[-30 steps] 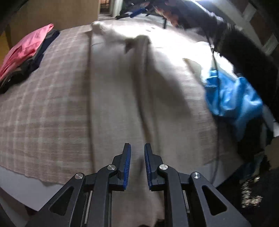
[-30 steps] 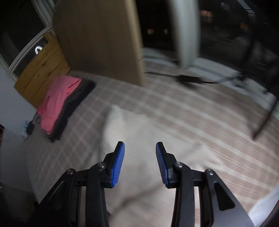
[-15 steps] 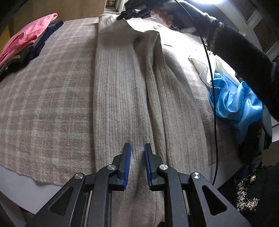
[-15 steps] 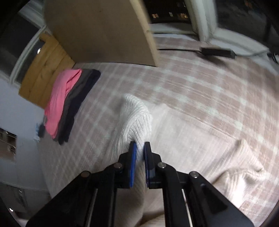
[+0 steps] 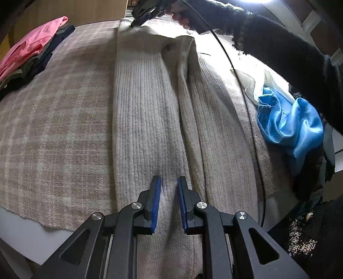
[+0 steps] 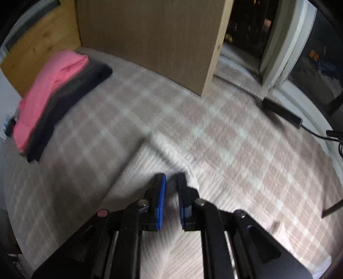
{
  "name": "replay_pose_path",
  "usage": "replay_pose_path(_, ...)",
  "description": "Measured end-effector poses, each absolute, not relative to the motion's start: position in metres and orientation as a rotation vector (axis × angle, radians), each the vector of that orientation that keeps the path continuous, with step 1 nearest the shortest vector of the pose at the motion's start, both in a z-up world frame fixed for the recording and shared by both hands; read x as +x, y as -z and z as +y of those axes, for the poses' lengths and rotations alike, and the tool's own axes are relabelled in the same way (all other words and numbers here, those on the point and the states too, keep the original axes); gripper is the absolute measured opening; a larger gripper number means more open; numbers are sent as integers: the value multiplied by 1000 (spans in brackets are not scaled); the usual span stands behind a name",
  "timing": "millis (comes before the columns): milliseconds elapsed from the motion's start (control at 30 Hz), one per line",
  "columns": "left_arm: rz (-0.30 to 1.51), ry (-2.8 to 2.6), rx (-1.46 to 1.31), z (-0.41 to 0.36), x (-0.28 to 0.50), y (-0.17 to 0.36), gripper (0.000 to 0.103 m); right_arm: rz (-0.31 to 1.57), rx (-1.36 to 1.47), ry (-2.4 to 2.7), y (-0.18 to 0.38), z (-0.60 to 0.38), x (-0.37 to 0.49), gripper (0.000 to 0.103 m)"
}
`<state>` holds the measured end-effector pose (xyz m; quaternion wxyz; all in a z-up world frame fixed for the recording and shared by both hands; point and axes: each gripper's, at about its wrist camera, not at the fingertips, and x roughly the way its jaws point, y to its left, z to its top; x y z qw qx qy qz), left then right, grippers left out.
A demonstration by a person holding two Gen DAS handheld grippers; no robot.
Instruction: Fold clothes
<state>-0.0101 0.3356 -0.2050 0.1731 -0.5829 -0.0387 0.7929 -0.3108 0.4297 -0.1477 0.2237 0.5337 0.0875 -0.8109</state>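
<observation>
A cream ribbed sweater (image 5: 150, 120) is lying stretched lengthwise down the centre of the frame on a pink plaid blanket (image 5: 53, 128), with a raised fold running along its middle. At the bottom centre, the left gripper (image 5: 169, 184) is pinching the near hem. At the top, the right gripper (image 5: 148, 12) is meeting the far end; its blurred view suggests its narrowly parted fingers are gripping knit. A blue satin garment (image 5: 289, 122) is sitting at the right edge.
</observation>
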Motion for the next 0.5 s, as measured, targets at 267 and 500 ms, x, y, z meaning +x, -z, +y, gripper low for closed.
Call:
replay_pose_path(267,-92,-2348,-1572,293,3,161,16,-11,1399,2329,83,505,-181,10)
replay_pose_path(500,-3,-2301,-1551,262,13,157,16,-50,1548,2299,152,470,-141,10)
